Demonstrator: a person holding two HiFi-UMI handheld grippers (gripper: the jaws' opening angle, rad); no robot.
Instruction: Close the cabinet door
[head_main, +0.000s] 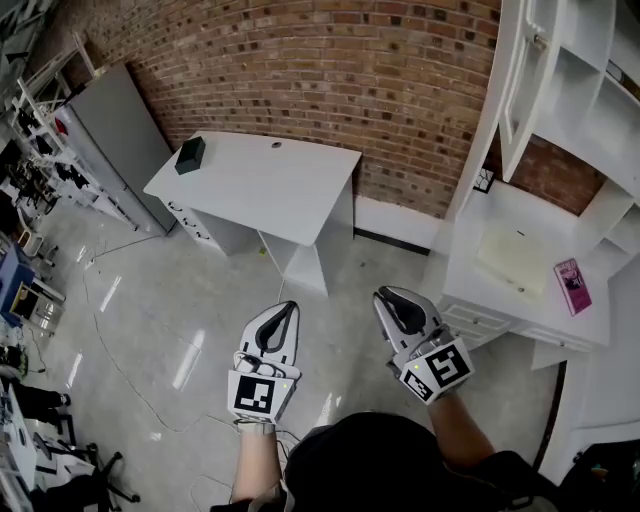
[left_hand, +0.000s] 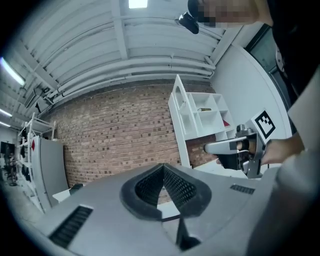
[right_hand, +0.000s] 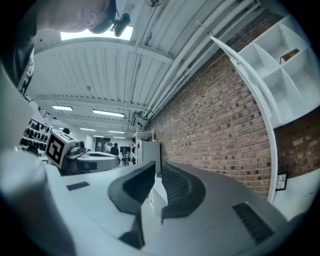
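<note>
Right now the left gripper (head_main: 289, 304) and right gripper (head_main: 386, 294) hover over the floor (head_main: 170, 300), each with jaws pressed together on nothing. The cabinet door (head_main: 518, 90) ahead stands open.

Head cam: I look steeply down from above and behind left gripper (head_main: 288, 305) and right gripper (head_main: 386, 295) | gripper cams: each sits low behind its own jaws, tilted upward, close | shared: brick wall (head_main: 330, 80) and cabinet (head_main: 590, 110) ahead of both tongs
</note>
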